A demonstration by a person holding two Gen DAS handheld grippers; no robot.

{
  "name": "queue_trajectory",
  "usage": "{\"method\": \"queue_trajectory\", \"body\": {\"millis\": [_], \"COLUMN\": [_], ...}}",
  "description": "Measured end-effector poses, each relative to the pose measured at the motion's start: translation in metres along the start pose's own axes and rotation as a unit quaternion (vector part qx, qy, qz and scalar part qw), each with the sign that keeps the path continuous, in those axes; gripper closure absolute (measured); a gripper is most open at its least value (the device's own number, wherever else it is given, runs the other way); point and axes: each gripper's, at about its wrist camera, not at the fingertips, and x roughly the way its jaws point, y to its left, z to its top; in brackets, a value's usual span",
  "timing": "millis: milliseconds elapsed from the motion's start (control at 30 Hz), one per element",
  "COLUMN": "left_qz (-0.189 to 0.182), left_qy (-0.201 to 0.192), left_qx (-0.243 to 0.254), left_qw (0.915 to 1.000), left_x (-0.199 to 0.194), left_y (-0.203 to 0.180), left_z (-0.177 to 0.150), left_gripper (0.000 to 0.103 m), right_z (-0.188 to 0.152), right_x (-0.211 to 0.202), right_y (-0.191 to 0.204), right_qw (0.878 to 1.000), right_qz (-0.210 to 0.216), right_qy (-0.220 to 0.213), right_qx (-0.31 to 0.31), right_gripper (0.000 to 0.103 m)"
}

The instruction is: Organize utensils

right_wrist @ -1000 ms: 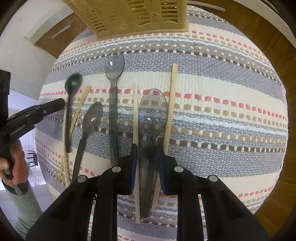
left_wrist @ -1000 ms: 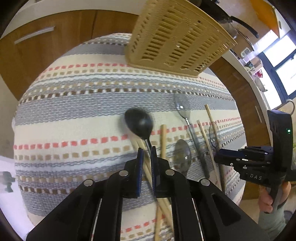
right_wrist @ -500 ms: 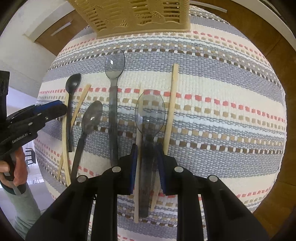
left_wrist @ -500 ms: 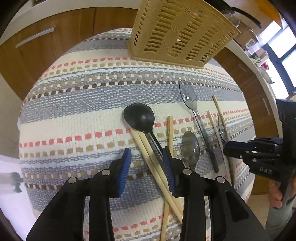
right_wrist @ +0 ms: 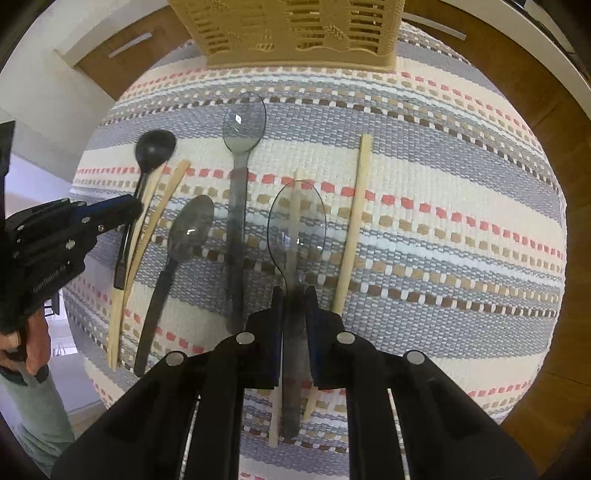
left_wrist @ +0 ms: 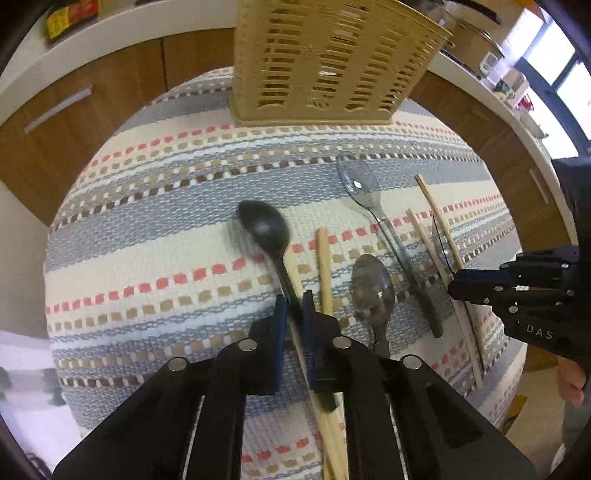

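Several spoons and wooden chopsticks lie on a striped woven cloth [right_wrist: 443, 177] in front of a tan slotted utensil basket [left_wrist: 332, 62] [right_wrist: 295, 33]. My left gripper [left_wrist: 293, 295] [right_wrist: 133, 206] is shut on the thin handle of the black spoon [left_wrist: 264, 229] [right_wrist: 155, 147], which lies over a pair of chopsticks [left_wrist: 325, 266]. My right gripper [right_wrist: 294, 290] [left_wrist: 452, 286] has its jaws closing on the dark handle of the clear-bowled spoon [right_wrist: 297, 221]; the pads touch the handle on both sides. That spoon's bowl lies over a single chopstick.
A grey spoon [right_wrist: 192, 225] and a long clear spoon [right_wrist: 243, 122] lie between the two grippers. One chopstick [right_wrist: 356, 221] lies just right of the held clear spoon. Wooden cabinet fronts [left_wrist: 74, 122] and a white counter edge run behind the cloth.
My left gripper opened wide, shifted along the black spoon, then shut again on its handle. The right jaws narrowed onto the clear spoon's handle without moving away.
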Motion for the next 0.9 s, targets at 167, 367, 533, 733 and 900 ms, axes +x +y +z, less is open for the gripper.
{"method": "queue_trajectory", "body": {"millis": [167,367,533,733,900], "left_qz": [-0.027,-0.035,-0.010,0.004,0.071], "left_qy": [-0.005,-0.001,0.007,0.014,0.032], "left_qx": [-0.006,-0.031,-0.033,-0.009,0.053], "left_qw": [0.9996,0.9989,0.9994,0.9998,0.9955], "left_x": [-0.012,-0.021,-0.019,-0.011,0.000], "left_y": [0.015,0.050,0.062,0.055,0.026], "left_z": [-0.007,-0.011,-0.012,0.001,0.008], "left_gripper": [0.102,0.103,0.097,0.090,0.098], "right_z": [-0.008,-0.010,-0.010,-0.011,-0.008], "right_x": [-0.013,-0.025,-0.020,-0.018,-0.020], "right_y": [-0.008,-0.020,-0.034,-0.031,-0.031], "right_qw": [0.999,0.999,0.999,0.999,0.998], "right_qz": [0.026,0.035,0.037,0.040,0.046], "right_qy": [-0.024,-0.034,-0.025,-0.026,-0.034], "right_qx": [0.000,0.007,0.017,0.016,0.010], "right_gripper": [0.093,0.093,0.093,0.093,0.093]}}
